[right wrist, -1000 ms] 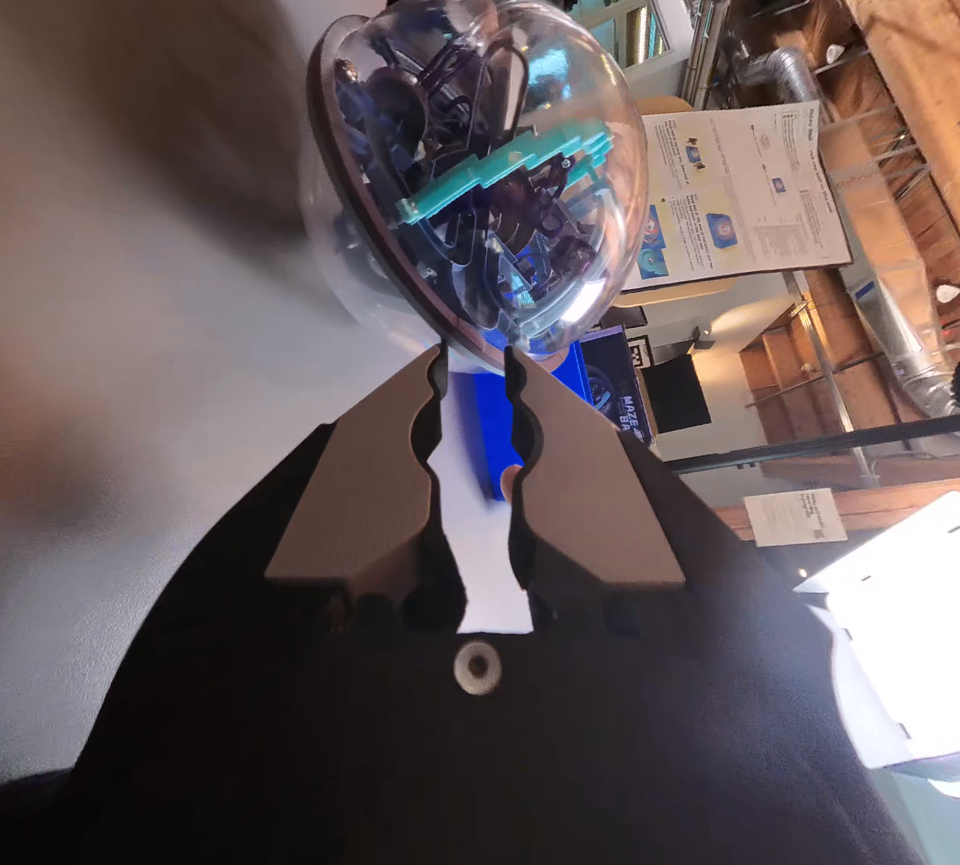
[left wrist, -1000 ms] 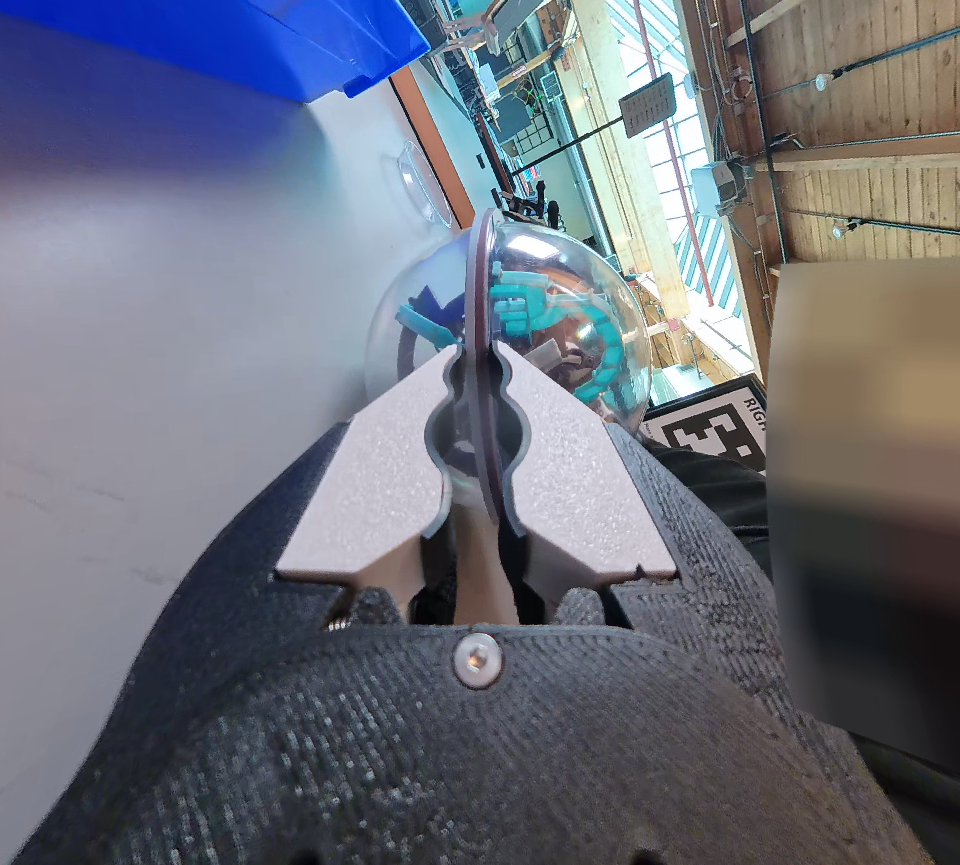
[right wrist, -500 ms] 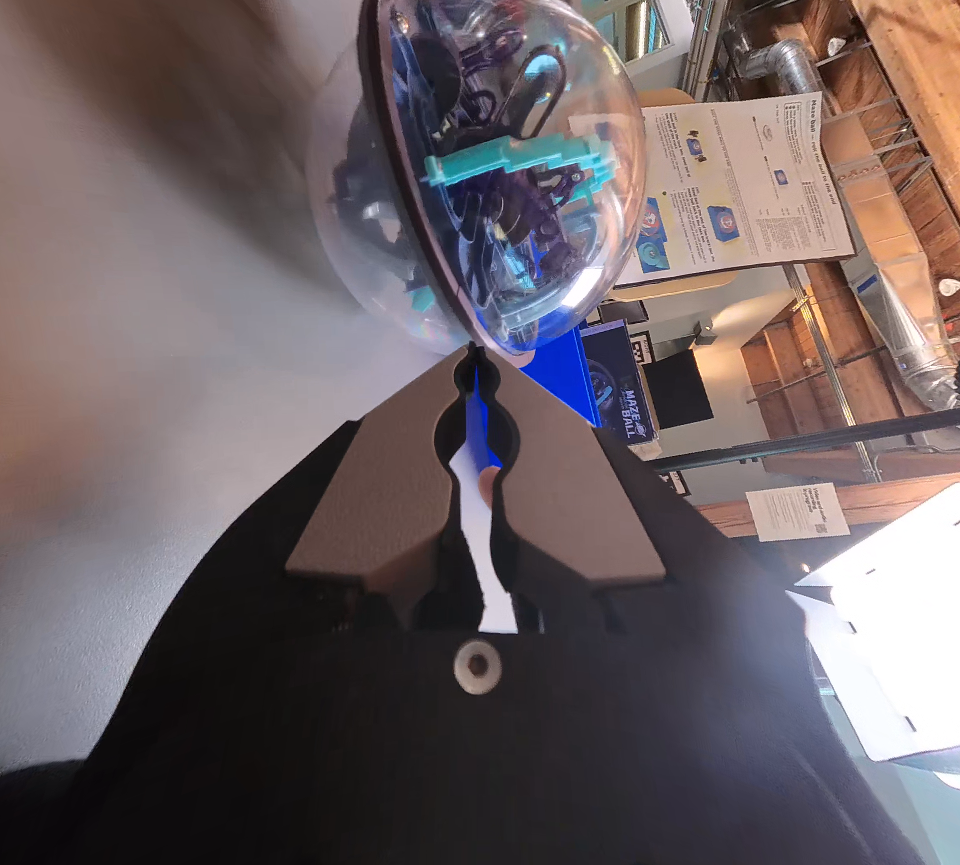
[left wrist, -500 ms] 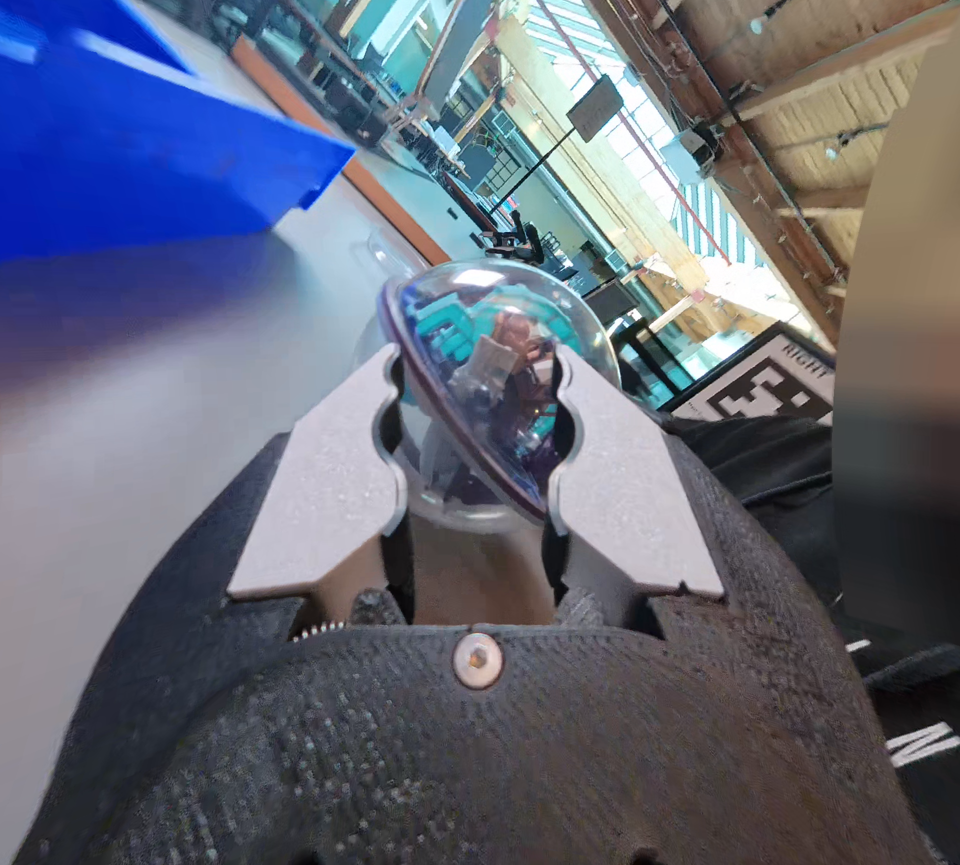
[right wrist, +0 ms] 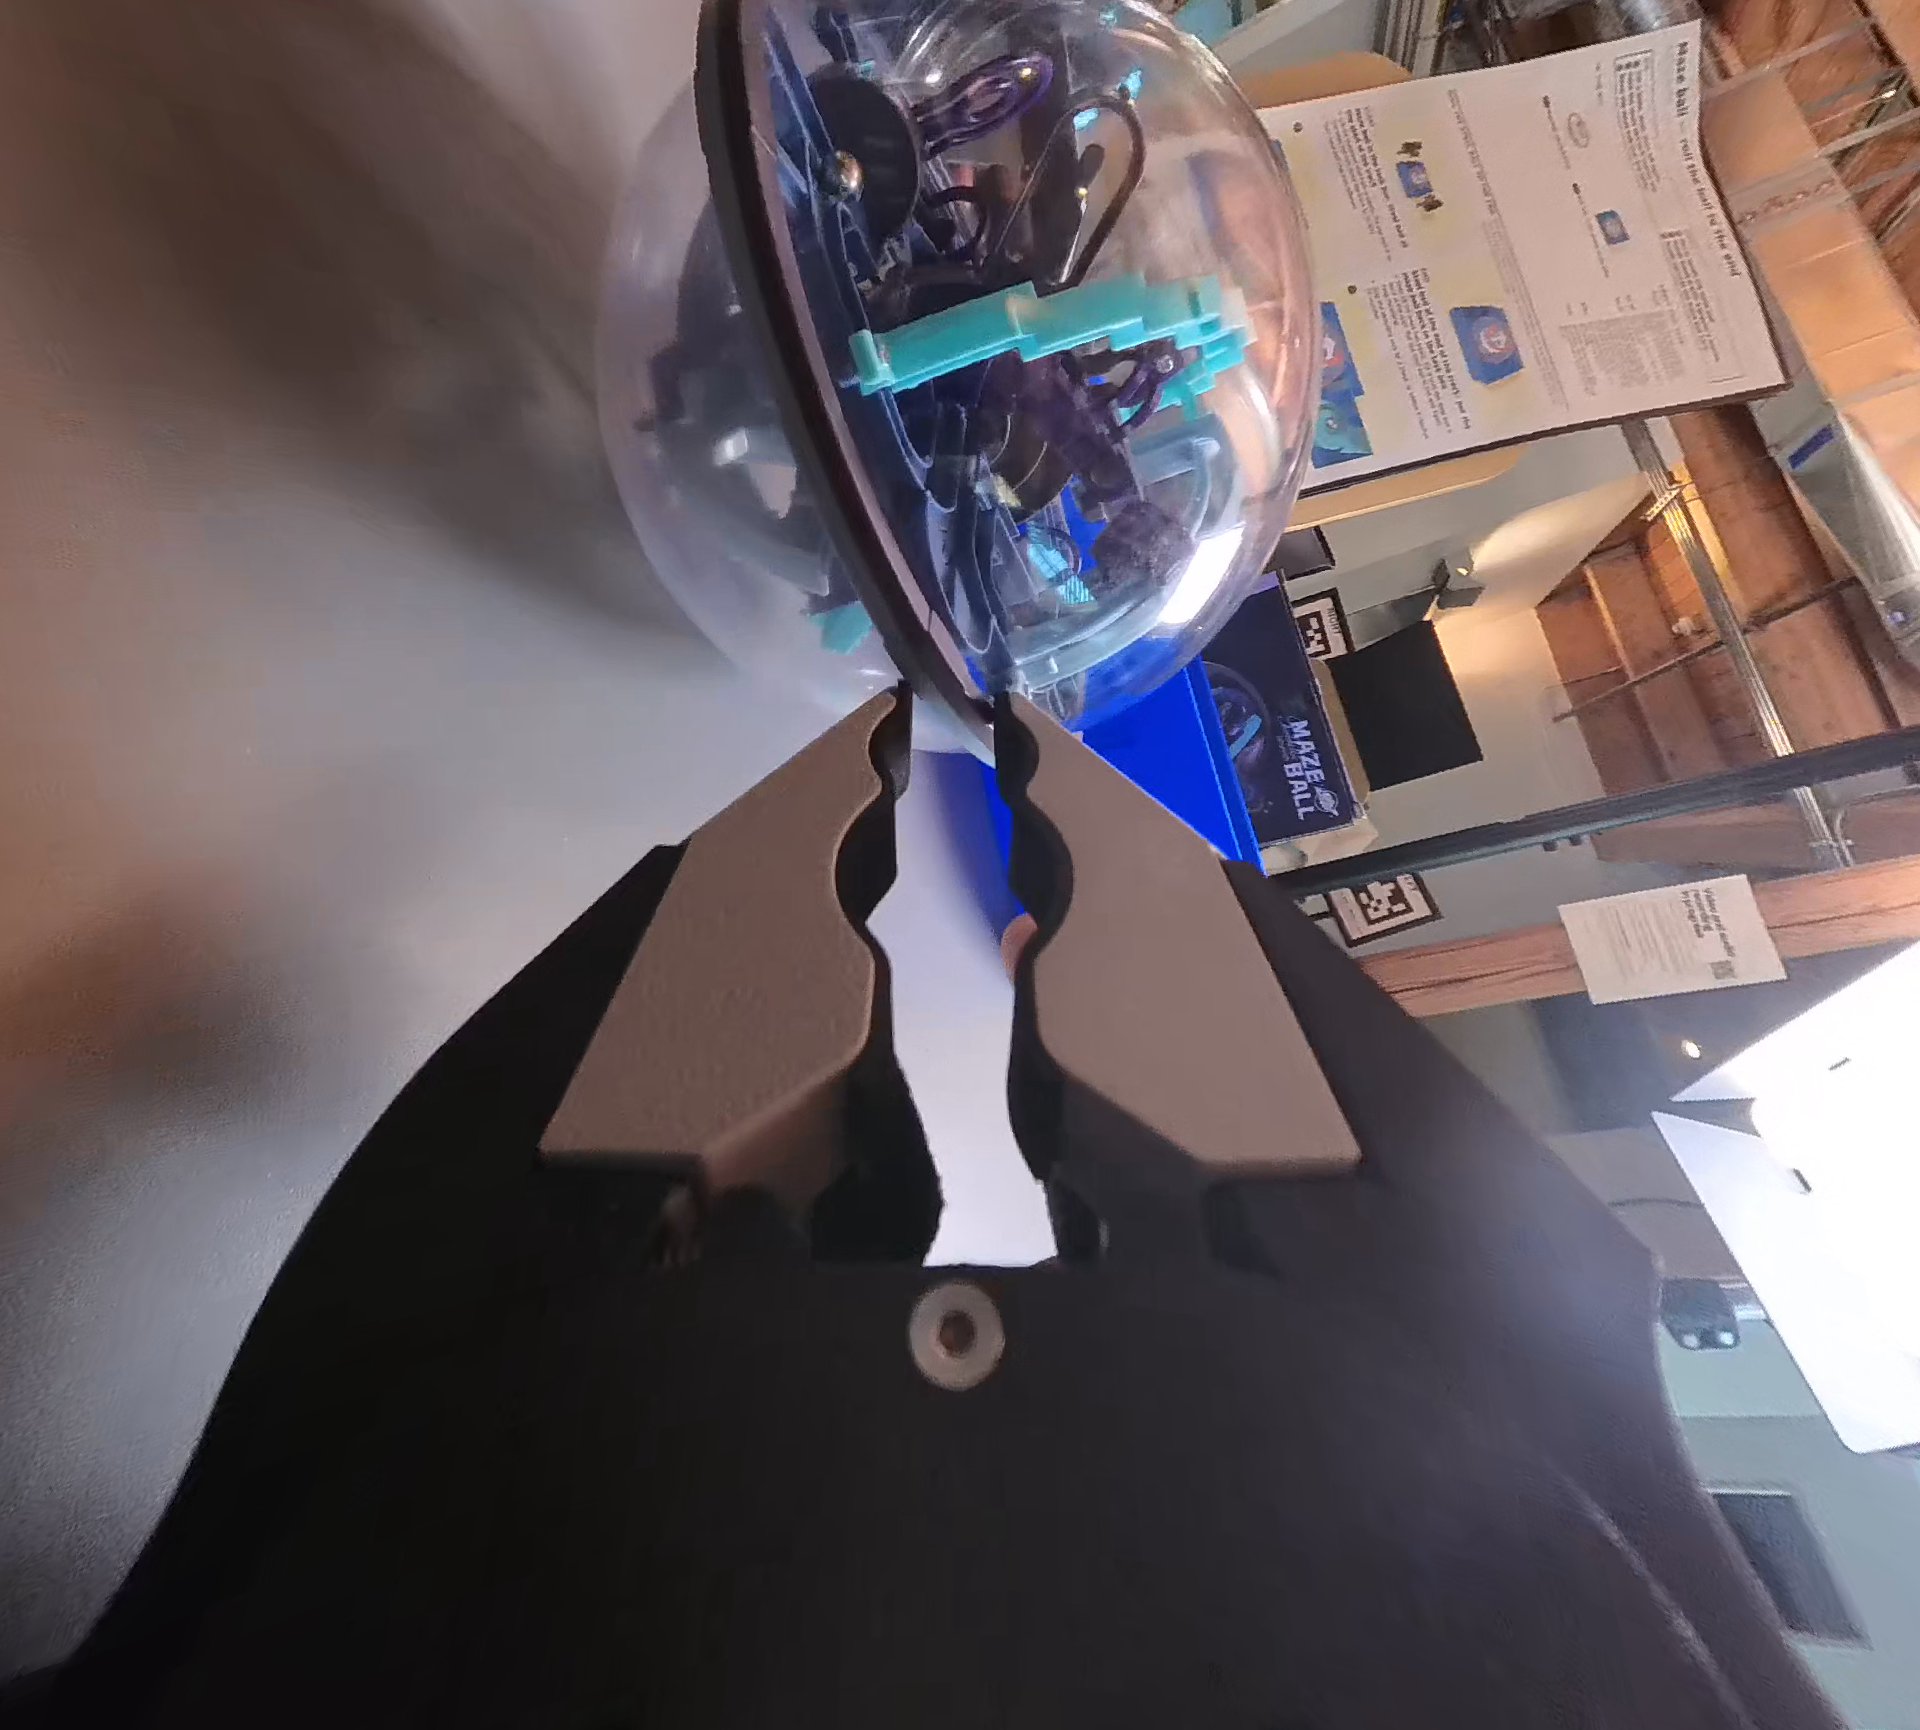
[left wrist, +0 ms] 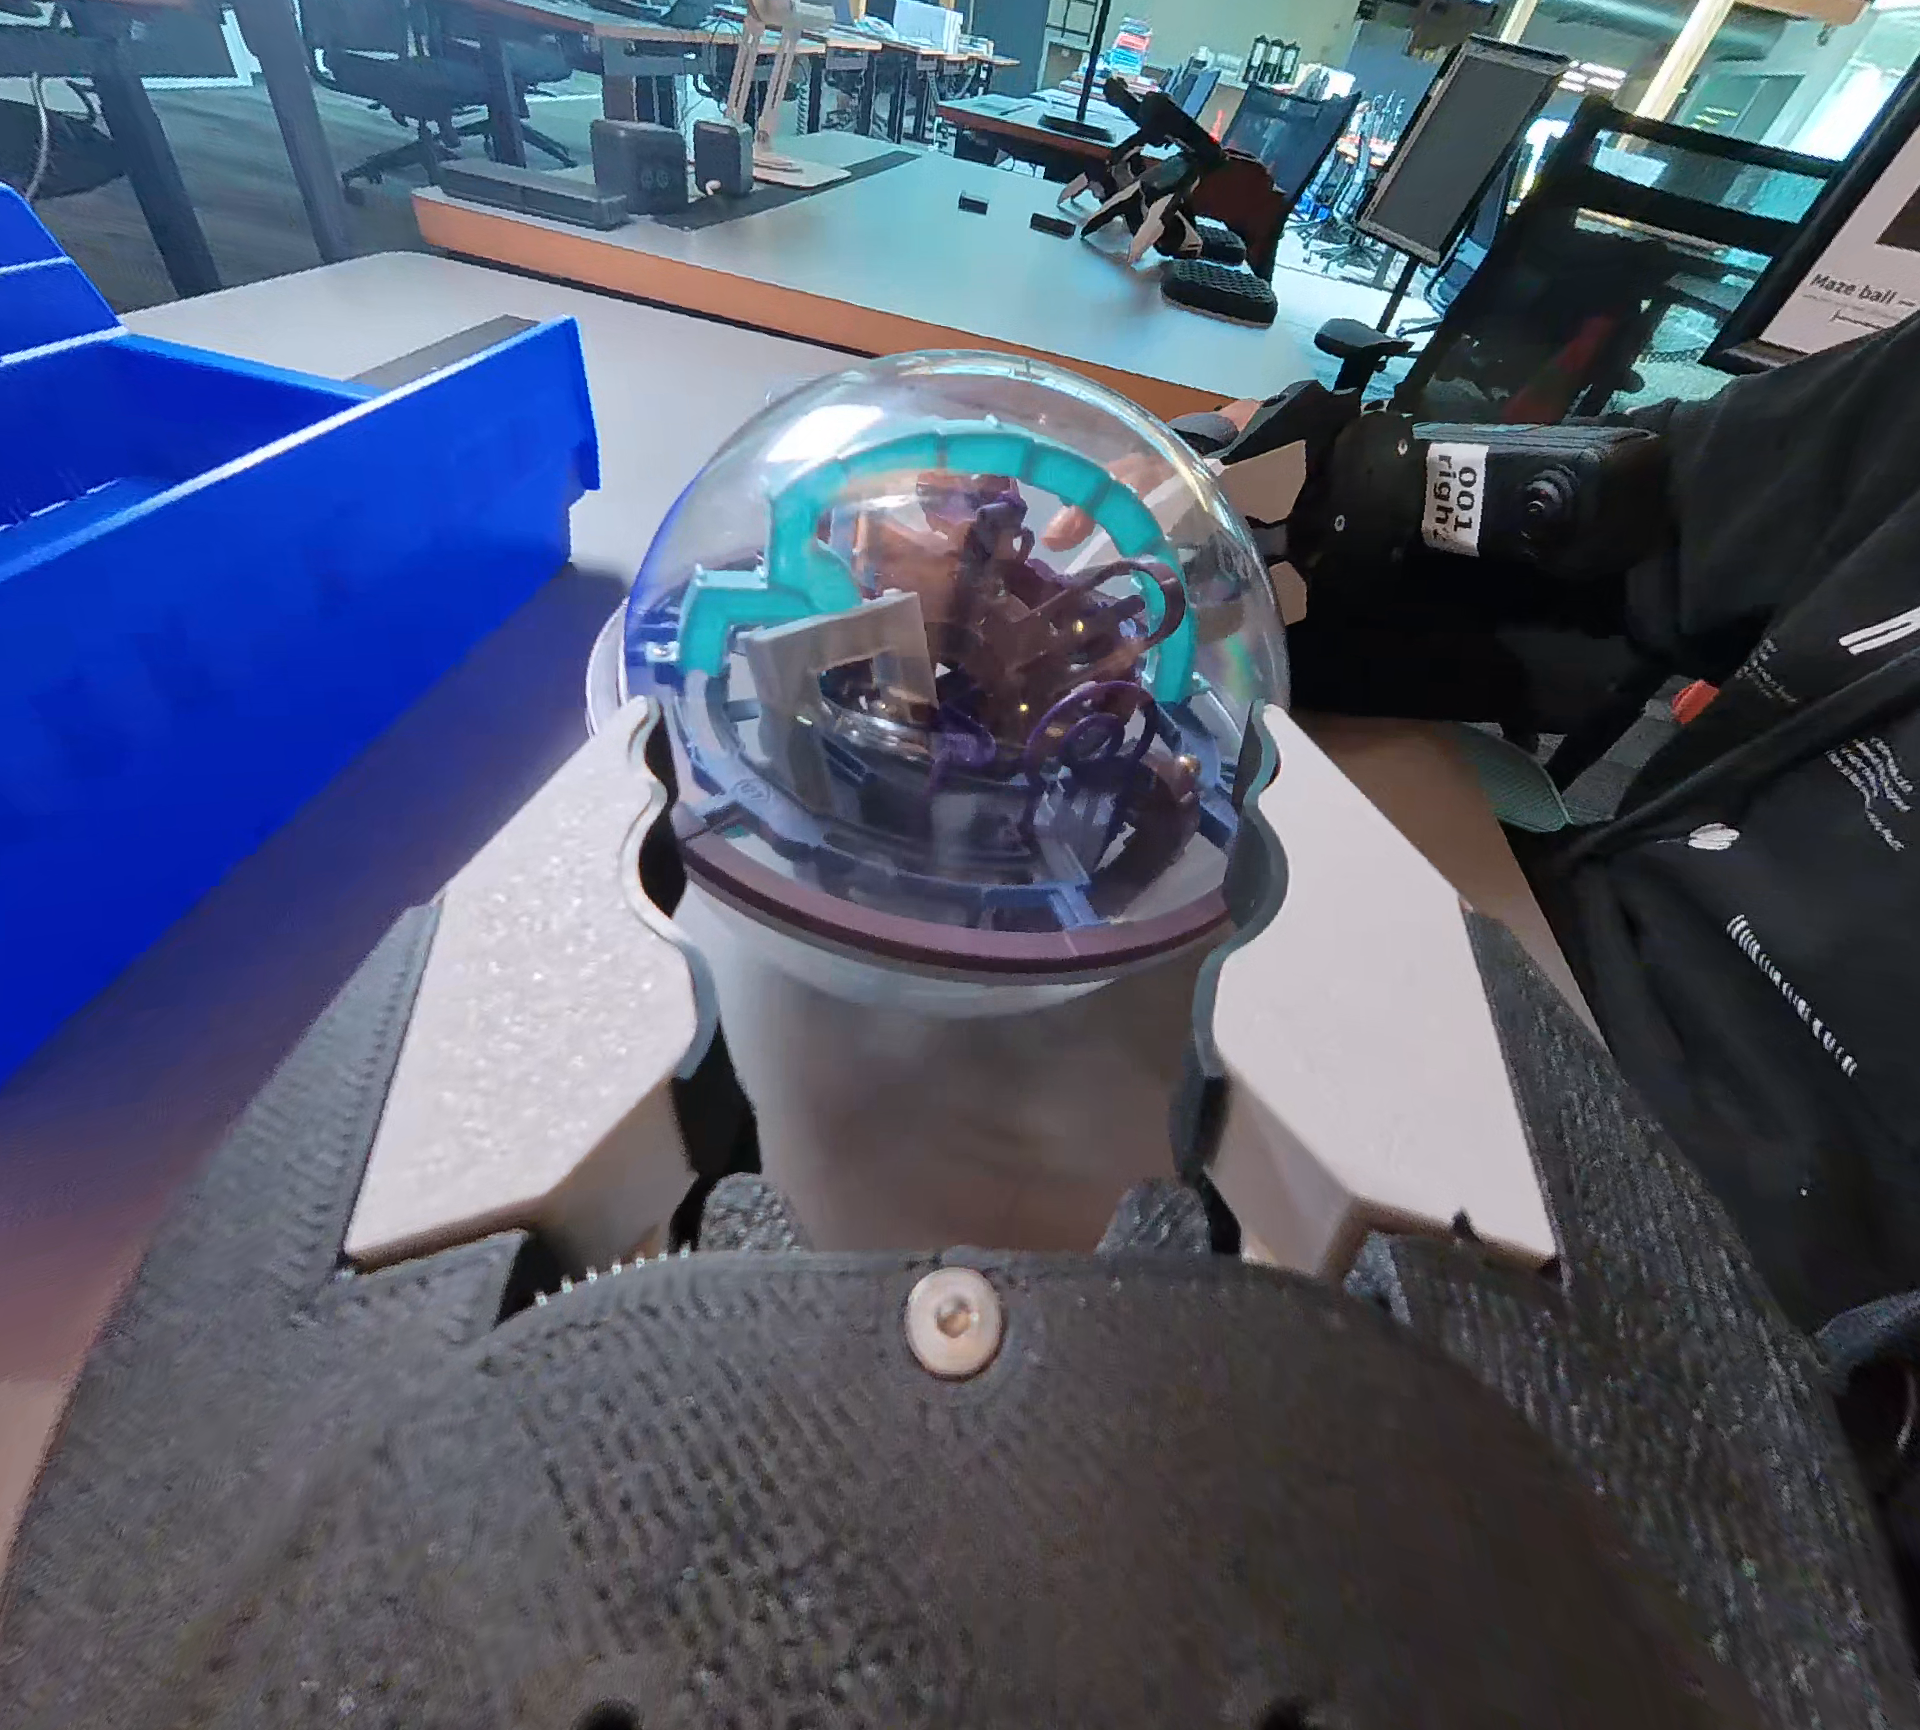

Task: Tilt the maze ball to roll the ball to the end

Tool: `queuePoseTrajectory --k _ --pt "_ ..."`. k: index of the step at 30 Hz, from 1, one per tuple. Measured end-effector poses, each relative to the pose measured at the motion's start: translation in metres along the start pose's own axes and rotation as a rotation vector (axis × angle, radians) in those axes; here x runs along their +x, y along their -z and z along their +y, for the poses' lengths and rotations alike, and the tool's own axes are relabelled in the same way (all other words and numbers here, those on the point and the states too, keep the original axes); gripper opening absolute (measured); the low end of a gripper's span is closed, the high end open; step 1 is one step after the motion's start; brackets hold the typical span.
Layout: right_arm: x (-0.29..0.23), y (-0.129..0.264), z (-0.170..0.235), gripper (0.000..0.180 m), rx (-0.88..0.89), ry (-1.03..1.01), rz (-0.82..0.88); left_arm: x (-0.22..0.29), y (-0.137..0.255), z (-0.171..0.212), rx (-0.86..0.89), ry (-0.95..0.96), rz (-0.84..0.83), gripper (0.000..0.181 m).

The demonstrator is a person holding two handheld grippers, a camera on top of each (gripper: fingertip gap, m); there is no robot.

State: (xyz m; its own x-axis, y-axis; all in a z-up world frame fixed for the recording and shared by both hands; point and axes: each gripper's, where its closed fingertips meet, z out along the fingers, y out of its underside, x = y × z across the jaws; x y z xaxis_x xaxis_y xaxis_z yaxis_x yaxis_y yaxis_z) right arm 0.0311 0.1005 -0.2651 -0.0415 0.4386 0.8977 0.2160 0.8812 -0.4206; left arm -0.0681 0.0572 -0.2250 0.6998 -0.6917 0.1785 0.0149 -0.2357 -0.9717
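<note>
Both views are bright with daylight and bend strongly toward their edges. In the left wrist view the middle is sharp, while the lower left smears into blur beside the blue bin [left wrist: 260, 620]. In the right wrist view the left half is soft and smeared; glare glints on the maze ball [right wrist: 1039, 350], and a blown-out white patch fills the lower right.

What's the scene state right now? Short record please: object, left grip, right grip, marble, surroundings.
object: maze ball, clear sphere with teal and purple tracks inside, dark rim around its middle
left grip: left gripper spread wide, fingers cradling the sphere at its rim from both sides
right grip: right gripper nearly closed, fingertips pinching the rim edge
marble: small metal ball visible near the rim in the right wrist view
surroundings: blue bin to the left, grey table below
</note>
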Motion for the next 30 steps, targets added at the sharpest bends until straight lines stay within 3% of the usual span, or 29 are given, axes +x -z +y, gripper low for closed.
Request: queuePoseTrajectory --k 13,30 --pt "-0.011 -0.001 0.003 0.012 -0.015 0.018 -0.032 0.01 0.002 -0.004 0.013 -0.062 -0.047 0.103" --pt "-0.024 0.009 -0.021 0.008 0.078 -0.114 -0.13 0.01 0.007 -0.011 0.053 0.181 0.023 0.102"
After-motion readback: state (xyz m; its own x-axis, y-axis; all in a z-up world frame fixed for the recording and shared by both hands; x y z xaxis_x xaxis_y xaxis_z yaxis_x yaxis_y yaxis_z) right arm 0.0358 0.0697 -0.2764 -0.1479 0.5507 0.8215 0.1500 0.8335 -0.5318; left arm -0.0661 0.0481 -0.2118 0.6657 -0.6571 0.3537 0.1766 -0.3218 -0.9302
